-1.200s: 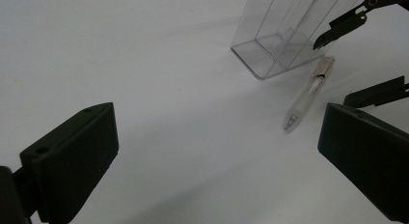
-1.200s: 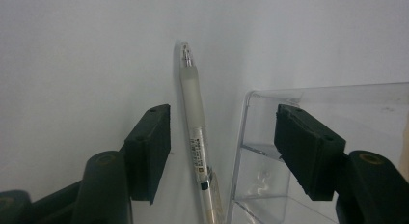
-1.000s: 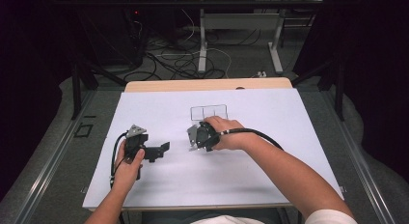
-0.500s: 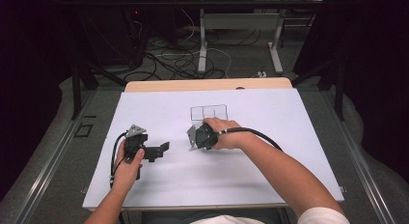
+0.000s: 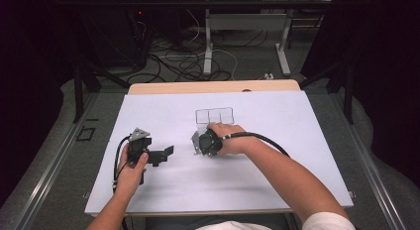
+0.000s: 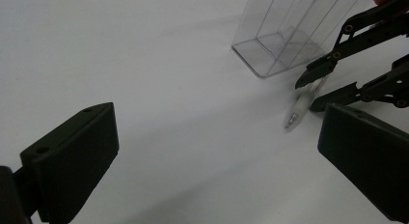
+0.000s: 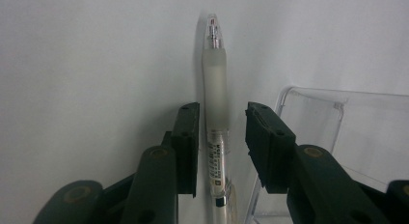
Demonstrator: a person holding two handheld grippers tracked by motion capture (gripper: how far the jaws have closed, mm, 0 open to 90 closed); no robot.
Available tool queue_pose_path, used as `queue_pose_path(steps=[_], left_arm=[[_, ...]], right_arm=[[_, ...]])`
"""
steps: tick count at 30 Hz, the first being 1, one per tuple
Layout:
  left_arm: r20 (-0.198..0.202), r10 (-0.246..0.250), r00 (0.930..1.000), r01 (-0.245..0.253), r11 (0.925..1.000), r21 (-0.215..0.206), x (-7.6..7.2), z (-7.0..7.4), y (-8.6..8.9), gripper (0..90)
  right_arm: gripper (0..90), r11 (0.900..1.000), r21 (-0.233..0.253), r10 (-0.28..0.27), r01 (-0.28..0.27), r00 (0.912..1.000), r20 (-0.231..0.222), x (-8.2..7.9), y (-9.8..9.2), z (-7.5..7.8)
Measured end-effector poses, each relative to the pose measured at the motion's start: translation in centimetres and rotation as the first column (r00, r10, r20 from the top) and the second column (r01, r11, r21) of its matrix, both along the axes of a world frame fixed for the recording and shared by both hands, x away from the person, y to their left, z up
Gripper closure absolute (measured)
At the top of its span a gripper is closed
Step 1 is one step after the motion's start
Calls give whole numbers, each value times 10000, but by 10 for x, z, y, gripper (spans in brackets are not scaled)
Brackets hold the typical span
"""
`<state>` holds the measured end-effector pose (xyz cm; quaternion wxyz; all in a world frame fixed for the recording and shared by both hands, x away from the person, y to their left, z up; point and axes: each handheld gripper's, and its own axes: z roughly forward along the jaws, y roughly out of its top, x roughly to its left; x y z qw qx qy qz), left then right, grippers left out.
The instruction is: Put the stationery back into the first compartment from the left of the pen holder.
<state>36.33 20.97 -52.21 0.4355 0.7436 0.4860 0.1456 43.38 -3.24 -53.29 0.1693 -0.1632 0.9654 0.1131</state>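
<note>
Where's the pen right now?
The pen lies on the white table, between the open jaws of the right hand-held gripper, just beside the clear box.

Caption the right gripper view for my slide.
Right hand-held gripper straddles a translucent pen lying on the white table, beside a clear organizer.

Clear frosted-grip pen [image 7: 215,113] lies flat on white table beside clear organizer [image 7: 337,137]
</note>
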Motion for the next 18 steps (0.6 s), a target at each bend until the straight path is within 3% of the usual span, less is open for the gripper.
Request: queue_pose_path(steps=[10, 15, 18], left_arm=[[-1, 7, 10000, -7, 10000, 0, 0, 0, 0, 9], [13, 2, 10000, -2, 10000, 13, 0, 0, 0, 9], [25, 5, 10000, -5, 10000, 6, 0, 0, 0, 9]], right_arm=[[761, 9996, -273, 18, -25, 9997, -256, -1, 1, 0], [791, 9995, -193, 235, -236, 9997, -76, -1, 1, -1], [794, 9981, -539, 297, -304, 9995, -147, -2, 2, 0]])
